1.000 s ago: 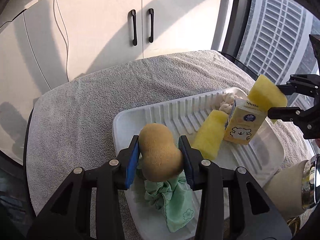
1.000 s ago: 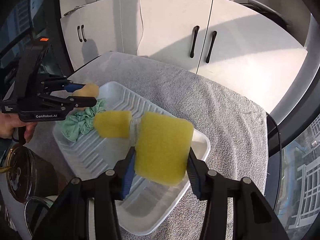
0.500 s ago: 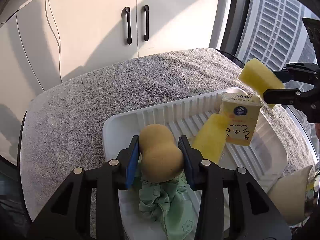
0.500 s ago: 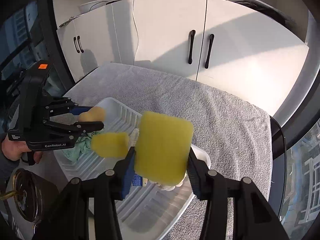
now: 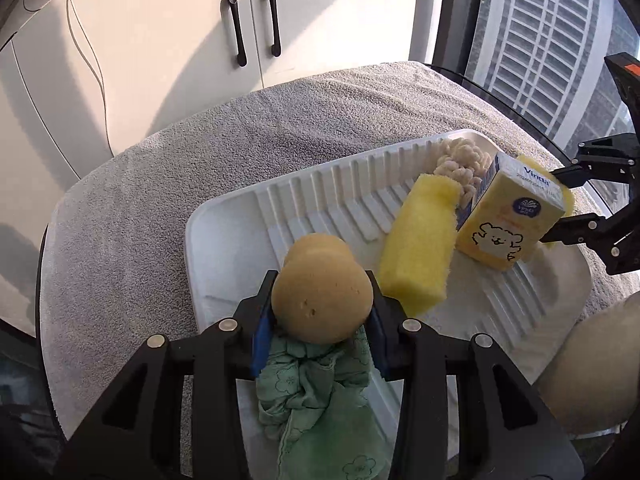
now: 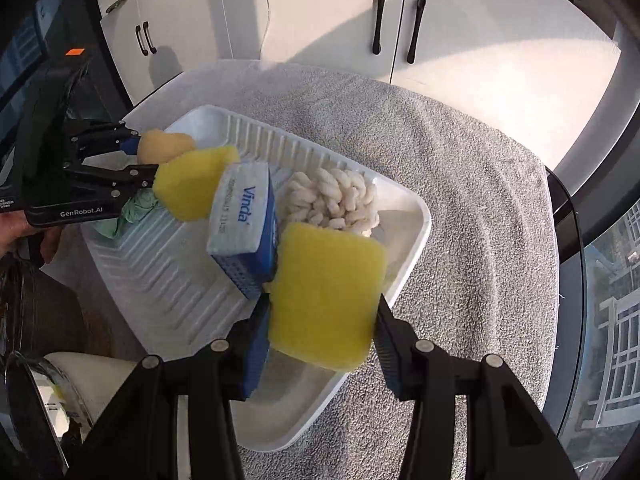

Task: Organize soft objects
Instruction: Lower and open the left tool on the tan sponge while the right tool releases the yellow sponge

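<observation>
Two sponges (image 5: 322, 304) (image 6: 326, 296) sit clamped between jaws.

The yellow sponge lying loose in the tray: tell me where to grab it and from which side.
Take the loose yellow sponge across its two long flat sides near mid-length, coming from above. It lies lengthwise on the ribbed tray; its far end leans against the tissue pack, so stay toward the free end.

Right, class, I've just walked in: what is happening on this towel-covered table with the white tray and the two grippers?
A person is sorting soft things into a white ribbed tray with two handheld grippers. The left gripper is clamped on a tan sponge above a green cloth at one end. The right gripper holds a yellow sponge over the other end. In the tray are another yellow sponge, a tissue pack and a white knotted rope.
</observation>
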Demonstrator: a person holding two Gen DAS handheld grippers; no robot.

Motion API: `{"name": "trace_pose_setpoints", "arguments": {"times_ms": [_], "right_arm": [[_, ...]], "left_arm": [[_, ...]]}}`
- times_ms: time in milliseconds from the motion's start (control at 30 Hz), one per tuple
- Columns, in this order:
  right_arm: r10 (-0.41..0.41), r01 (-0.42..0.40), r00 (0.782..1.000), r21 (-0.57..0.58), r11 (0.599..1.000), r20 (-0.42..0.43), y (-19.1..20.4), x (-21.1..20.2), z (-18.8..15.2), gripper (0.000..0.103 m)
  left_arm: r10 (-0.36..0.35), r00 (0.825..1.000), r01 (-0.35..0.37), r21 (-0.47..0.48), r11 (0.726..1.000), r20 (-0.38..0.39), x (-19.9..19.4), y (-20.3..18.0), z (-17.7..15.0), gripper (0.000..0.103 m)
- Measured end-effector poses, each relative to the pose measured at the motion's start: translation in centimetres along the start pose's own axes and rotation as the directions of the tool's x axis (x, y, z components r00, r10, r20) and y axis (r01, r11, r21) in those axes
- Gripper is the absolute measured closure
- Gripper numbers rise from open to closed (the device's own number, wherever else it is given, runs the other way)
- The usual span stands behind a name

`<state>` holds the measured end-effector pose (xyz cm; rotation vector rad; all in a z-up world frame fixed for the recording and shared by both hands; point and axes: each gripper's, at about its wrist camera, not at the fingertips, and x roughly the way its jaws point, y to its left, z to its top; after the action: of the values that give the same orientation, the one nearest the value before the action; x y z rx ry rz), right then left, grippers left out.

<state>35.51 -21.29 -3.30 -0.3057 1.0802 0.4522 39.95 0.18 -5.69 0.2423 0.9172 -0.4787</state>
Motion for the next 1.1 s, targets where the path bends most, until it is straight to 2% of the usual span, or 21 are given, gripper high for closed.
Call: {"name": "trace_pose_setpoints", "arguments": {"times_ms": [267, 433, 733, 833, 900, 1000, 1100], "right_arm": [[0.006, -0.007, 1.0, -0.033, 0.999, -0.024, 0.8, 1.7, 0.2, 0.052], [0.027, -0.028, 0.999, -0.042, 0.999, -0.027, 0.8, 2.0, 0.3, 0.052], [0.017, -0.019, 1.0, -0.08, 0.997, -0.024, 1.4, 2.3, 0.2, 0.048], [0.005, -0.006, 1.0, -0.09, 0.996, -0.019, 1.6, 2.3, 0.2, 0.047], [0.005, -0.006, 1.0, -0.088, 0.996, -0.016, 1.5, 2.2, 0.2, 0.045], [0.02, -0.021, 1.0, -0.077, 0.997, -0.009, 1.3, 1.9, 0.2, 0.04], [0.019, -0.019, 1.0, -0.08, 0.997, -0.004, 1.2, 1.6, 0.2, 0.039]], "left_arm": [[0.004, 1.0, -0.004, 0.001, 1.0, 0.001, 0.2, -0.2, -0.3, 0.066], [-0.002, 1.0, 0.002, -0.016, 1.0, 0.001, 0.4, -0.1, -0.3, 0.065], [-0.019, 1.0, 0.019, -0.039, 0.999, 0.001, 0.7, 0.4, -0.5, 0.064], [-0.029, 1.0, 0.029, -0.058, 0.998, 0.005, 0.7, 0.7, -0.7, 0.054], [-0.036, 0.999, 0.036, -0.062, 0.997, 0.006, 0.6, 0.7, -0.8, 0.043], [-0.029, 0.999, 0.03, -0.054, 0.998, 0.015, 0.4, 0.4, -0.8, 0.034], [-0.023, 1.0, 0.024, -0.055, 0.998, 0.015, 0.3, 0.4, -0.7, 0.034]]}}
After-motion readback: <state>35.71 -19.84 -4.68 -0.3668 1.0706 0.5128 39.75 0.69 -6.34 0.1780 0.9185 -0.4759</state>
